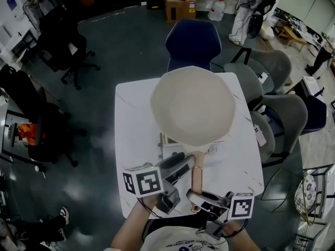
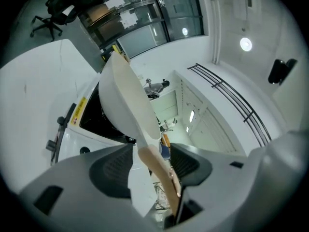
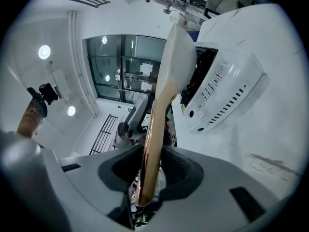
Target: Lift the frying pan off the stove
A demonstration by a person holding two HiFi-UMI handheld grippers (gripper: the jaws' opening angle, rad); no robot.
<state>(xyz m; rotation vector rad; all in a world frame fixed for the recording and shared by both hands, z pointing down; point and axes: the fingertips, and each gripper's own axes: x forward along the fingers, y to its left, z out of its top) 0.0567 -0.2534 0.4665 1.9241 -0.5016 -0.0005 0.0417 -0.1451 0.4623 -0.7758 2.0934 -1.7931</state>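
Holds the frying pan (image 1: 193, 106) above the stove (image 3: 227, 91) with right gripper (image 1: 201, 198) clamped on the handle (image 1: 197, 179) end, left gripper (image 1: 182, 166) gaping around it; seems stiff, slick, nose-heavy, so best gripped closer in.

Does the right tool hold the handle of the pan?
Yes, the right tool has its jaws closed on the handle of the pan.

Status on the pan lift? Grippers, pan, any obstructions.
Left gripper open, handle loose between its jaws. Right gripper shut on the handle. Frying pan looks lifted clear of the stove. Nothing blocking.
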